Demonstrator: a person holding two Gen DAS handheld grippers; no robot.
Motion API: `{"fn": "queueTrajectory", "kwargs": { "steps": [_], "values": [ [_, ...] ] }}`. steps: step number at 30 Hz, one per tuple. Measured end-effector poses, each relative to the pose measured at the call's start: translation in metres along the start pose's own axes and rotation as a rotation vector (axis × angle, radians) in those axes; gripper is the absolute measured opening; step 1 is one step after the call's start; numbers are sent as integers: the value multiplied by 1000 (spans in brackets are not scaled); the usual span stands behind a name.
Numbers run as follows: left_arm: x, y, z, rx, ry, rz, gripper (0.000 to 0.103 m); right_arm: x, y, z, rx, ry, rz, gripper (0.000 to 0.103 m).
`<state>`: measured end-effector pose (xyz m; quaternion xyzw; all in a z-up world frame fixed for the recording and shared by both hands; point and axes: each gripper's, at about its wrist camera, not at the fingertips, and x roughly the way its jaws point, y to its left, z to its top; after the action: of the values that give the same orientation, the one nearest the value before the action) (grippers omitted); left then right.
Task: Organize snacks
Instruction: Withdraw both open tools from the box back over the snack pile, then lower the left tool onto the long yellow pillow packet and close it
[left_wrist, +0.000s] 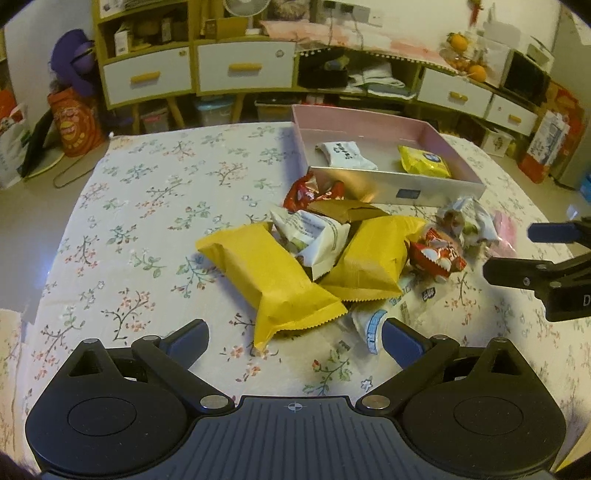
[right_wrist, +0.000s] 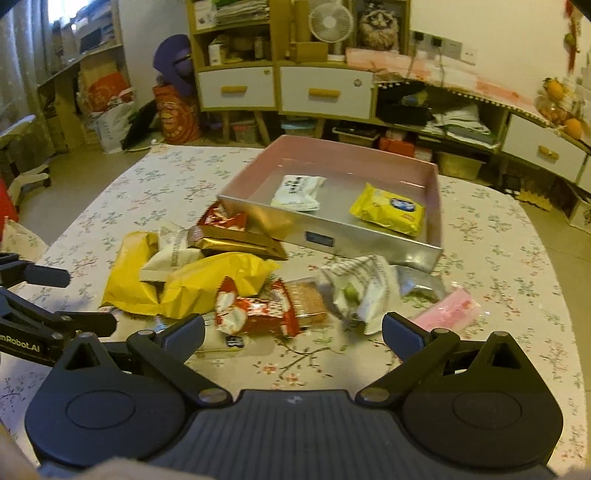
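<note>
A heap of snack packets lies on the flowered tablecloth in front of a pink box (left_wrist: 369, 122) (right_wrist: 343, 155). Two big yellow packets (left_wrist: 273, 280) (right_wrist: 210, 284), white wrappers (left_wrist: 317, 236) (right_wrist: 358, 288), red packets (left_wrist: 436, 254) (right_wrist: 258, 310) and a brown-gold packet (right_wrist: 236, 240) make up the heap. Inside the box lie a white packet (left_wrist: 347, 153) (right_wrist: 299, 190) and a small yellow packet (left_wrist: 424, 160) (right_wrist: 388, 208). My left gripper (left_wrist: 295, 339) hovers open just short of the nearest yellow packet. My right gripper (right_wrist: 293, 332) is open just before the red packet; it also shows at the left view's right edge.
A pink packet (right_wrist: 447, 308) lies right of the heap. Clear-wrapped items (left_wrist: 373, 325) rest near the left gripper's right finger. Bare tablecloth (left_wrist: 147, 229) stretches to the left. Shelves with drawers (right_wrist: 325, 92), bags and a fan stand beyond the table.
</note>
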<state>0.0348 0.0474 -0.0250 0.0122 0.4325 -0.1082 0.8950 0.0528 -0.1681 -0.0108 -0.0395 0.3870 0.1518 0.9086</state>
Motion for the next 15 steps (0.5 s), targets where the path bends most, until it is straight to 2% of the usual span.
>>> {"fn": "queueTrajectory", "kwargs": {
  "steps": [10,15],
  "values": [
    [8,3,-12,116,-30,-63,101,15,9,-4,-56,-10,76,102],
    [10,7,-4,78,-61,-73,101,21,9,-1,-44,-1,90,100]
  ]
}}
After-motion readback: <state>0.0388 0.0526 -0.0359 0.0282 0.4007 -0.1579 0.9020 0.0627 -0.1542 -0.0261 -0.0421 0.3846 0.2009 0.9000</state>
